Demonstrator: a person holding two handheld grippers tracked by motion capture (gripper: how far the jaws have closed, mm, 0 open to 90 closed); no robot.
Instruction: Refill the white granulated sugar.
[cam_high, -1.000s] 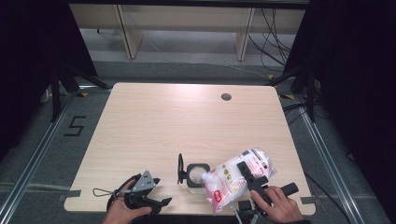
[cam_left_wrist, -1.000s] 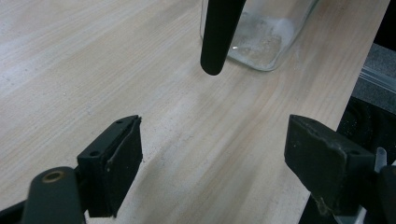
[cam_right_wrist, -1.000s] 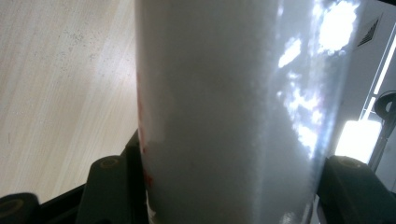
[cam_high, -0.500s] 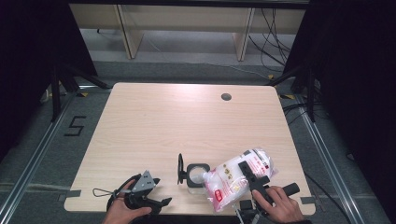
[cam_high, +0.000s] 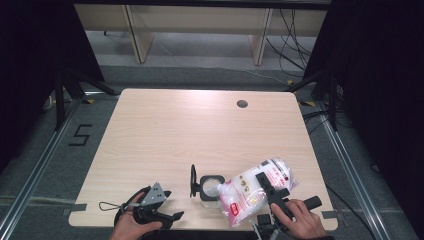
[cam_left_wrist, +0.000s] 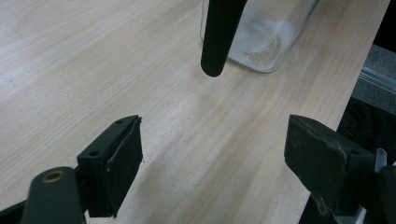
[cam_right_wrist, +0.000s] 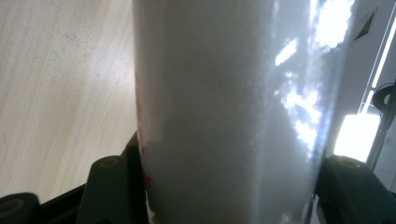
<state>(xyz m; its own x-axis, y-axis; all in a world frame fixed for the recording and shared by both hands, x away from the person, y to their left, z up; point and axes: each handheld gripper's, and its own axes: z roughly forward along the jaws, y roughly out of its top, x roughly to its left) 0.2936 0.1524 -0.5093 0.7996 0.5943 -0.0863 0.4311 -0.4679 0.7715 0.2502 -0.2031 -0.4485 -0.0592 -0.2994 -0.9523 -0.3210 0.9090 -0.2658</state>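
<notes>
One bag (cam_high: 252, 192) in right hand-held gripper (cam_high: 267, 187), tilted over jar (cam_high: 209, 189).

Bright on the far half of the table (cam_high: 200, 130) from a light above, with a pale shine near its back edge. Dark black at both sides of the high view. Soft and a bit fuzzy all over there. Close up, blurry on the black jaws at the bottom. White glare spots on the shiny bag (cam_right_wrist: 233, 112), with a bright window glow at the right. Faint soft shadow under the jar (cam_left_wrist: 261, 37).
</notes>
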